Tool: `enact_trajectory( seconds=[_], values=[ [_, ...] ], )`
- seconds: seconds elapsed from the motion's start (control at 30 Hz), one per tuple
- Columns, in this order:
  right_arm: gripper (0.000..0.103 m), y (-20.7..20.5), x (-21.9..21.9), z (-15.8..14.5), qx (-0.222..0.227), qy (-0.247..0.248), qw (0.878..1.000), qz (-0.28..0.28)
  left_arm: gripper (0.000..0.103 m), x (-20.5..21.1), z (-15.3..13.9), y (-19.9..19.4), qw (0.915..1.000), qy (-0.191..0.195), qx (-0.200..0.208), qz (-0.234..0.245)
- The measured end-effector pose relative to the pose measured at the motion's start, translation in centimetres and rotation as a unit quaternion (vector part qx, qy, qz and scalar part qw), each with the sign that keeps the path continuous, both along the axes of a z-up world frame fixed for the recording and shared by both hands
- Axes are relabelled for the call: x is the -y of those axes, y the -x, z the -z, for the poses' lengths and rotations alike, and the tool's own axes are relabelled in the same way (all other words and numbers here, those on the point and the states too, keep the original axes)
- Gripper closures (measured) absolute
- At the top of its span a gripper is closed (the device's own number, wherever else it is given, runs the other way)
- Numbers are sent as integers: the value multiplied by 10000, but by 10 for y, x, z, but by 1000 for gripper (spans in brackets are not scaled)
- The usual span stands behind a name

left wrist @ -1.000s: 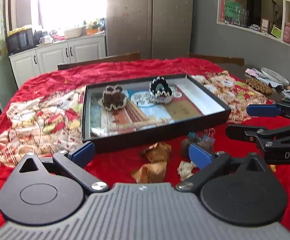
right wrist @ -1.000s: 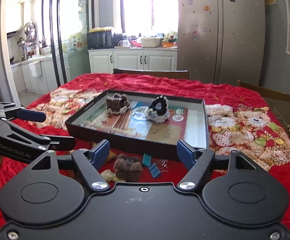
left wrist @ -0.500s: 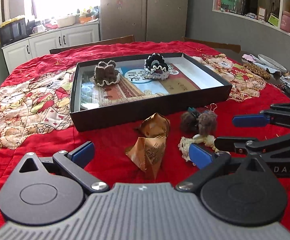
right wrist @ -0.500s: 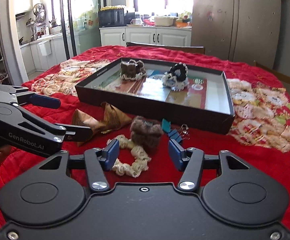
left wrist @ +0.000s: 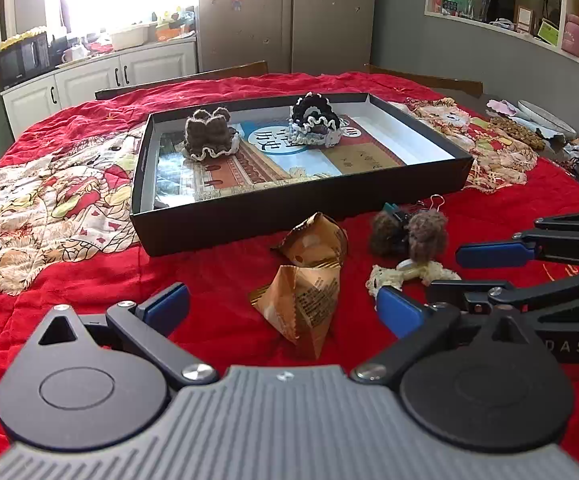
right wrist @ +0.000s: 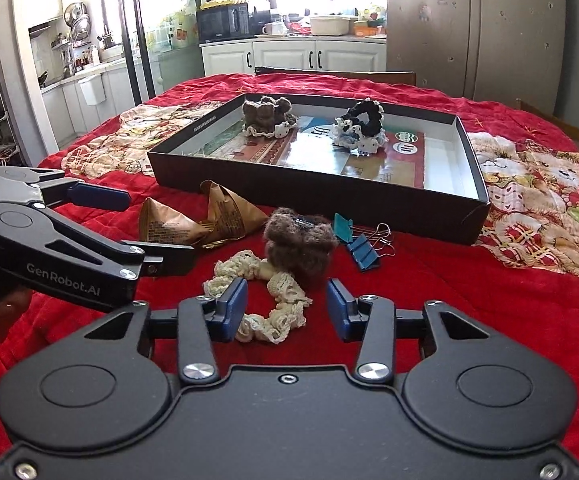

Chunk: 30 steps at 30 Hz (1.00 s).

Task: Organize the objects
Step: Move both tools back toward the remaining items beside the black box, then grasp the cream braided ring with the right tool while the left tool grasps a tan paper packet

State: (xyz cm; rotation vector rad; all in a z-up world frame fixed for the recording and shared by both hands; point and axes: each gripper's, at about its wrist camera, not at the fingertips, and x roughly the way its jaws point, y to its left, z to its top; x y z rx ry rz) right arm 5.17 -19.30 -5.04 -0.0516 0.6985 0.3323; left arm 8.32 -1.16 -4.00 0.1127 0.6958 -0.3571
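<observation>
A black box tray [left wrist: 289, 216] [right wrist: 329, 196] on the red cloth holds a brown scrunchie [left wrist: 209, 136] [right wrist: 267, 118] and a black-and-white scrunchie [left wrist: 315, 120] [right wrist: 363, 126]. In front of it lie two brown paper packets [left wrist: 305, 276] [right wrist: 201, 220], a brown fuzzy scrunchie [left wrist: 409, 232] [right wrist: 299, 240], a cream scrunchie [left wrist: 409, 274] [right wrist: 265, 300] and blue binder clips [right wrist: 359, 242]. My left gripper [left wrist: 283, 306] is open around the nearer packet. My right gripper [right wrist: 285, 306] is open, low over the cream scrunchie, with nothing held.
The red quilted cloth [left wrist: 69, 200] covers the table. A plate and clutter [left wrist: 541, 120] sit at the far right edge. Chair backs [left wrist: 185, 80] stand behind the table. Each gripper shows in the other's view, close together.
Both grippers have come down and forward toward the loose items in front of the tray. The right gripper's fingers have narrowed around the cream scrunchie.
</observation>
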Motion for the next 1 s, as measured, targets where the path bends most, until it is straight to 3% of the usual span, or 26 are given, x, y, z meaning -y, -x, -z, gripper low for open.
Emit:
enact_trajectory(
  seconds=[0.27, 0.6, 0.9, 1.0],
  values=[
    [70, -1, -4, 5, -50, 101, 9999, -53, 6, 1, 4, -2, 10000, -37, -39, 4],
    [72, -4, -7, 11, -91, 169, 9998, -81, 9, 1, 12, -7, 9999, -16, -118, -48],
    [79, -3, -11, 13, -40, 294, 9995, -142, 22, 0, 15, -10, 9998, 69, -159, -81],
    [81, -2, -12, 13, -19, 334, 9993, -164, 31, 0, 14, -10, 9998, 66, -138, -85]
  ],
)
